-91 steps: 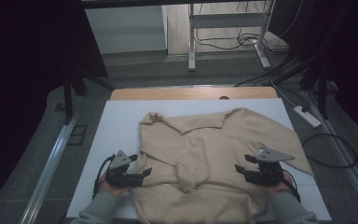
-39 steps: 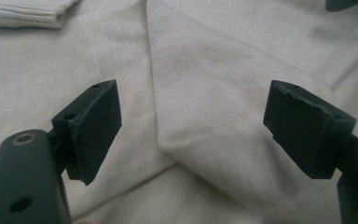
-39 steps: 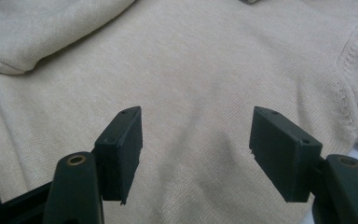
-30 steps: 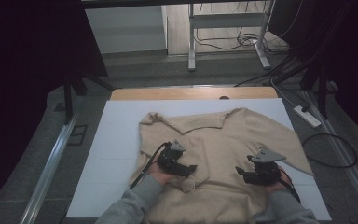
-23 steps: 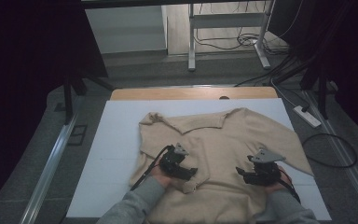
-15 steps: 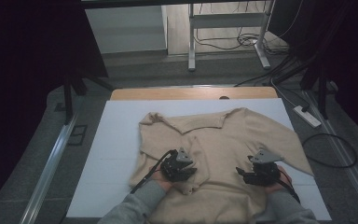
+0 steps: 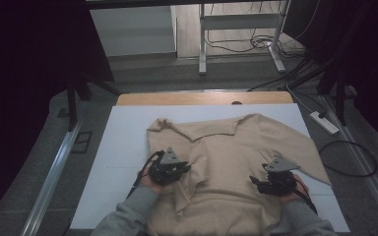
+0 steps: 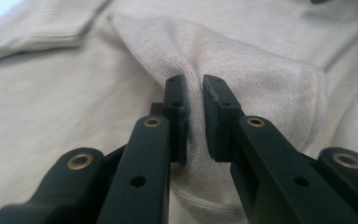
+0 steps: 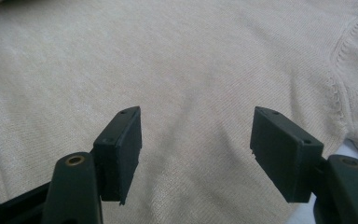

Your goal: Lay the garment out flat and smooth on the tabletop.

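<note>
A tan sweater [image 7: 236, 162] lies spread out on the white worktop [image 7: 123, 142], front up, with its collar toward the far side and one sleeve reaching out to the right. Its other sleeve is folded in across the body on the left.

The left tool [image 7: 184, 168] sits on the left part of the sweater, next to that folded sleeve. In the left gripper view, the left tool [image 8: 194, 100] has its two black jaws almost together, with a raised fold of the knit cloth pinched between them. The fold stands up like a little hill past the tips. The person's left hand [image 7: 147, 179] grips the tool from behind, and a grey sleeve [image 7: 128, 211] comes in from the bottom edge.

The right tool [image 7: 255, 182] rests low on the right side of the sweater, near its bottom hem. In the right gripper view, the right tool [image 9: 196, 123] has its jaws spread wide apart with nothing between them, just flat cloth underneath. A bit of the white worktop peeks out at the bottom right corner there.

The two tools are well apart, one on each side of the sweater's middle.

Past the worktop, cables [image 7: 256, 44] lie on the floor.
</note>
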Available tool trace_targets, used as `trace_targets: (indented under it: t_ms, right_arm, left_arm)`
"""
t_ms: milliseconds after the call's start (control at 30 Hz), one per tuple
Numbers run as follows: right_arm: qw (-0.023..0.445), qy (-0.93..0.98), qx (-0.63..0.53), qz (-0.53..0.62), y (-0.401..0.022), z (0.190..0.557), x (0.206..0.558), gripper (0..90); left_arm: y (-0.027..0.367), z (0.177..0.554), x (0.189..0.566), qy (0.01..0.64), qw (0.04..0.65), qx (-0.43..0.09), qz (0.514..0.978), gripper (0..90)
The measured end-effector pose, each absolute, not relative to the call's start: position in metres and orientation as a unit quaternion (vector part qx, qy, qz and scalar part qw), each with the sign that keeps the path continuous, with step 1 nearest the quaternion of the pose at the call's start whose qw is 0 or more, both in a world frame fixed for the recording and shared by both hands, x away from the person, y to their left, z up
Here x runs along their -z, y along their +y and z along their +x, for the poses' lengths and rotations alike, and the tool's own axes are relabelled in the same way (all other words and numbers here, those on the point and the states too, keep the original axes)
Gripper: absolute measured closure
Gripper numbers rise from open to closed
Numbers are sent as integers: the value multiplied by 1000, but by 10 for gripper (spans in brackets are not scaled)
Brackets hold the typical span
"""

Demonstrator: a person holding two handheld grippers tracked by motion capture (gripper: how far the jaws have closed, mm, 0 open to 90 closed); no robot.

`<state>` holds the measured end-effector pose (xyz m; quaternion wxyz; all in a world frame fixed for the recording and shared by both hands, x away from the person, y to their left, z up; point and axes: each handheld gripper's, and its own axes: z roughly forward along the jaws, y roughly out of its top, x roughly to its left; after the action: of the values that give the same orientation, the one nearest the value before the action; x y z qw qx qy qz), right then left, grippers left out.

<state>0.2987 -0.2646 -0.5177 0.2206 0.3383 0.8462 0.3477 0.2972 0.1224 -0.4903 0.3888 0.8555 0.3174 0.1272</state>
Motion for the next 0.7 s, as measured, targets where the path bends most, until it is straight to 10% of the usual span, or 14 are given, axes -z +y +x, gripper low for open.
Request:
trace_targets:
  t_ms: [700]
  right_arm:
    - [229,846,-341,341,-267,299,518,328]
  left_arm:
    - [239,299,481,431,378,-189,797,802]
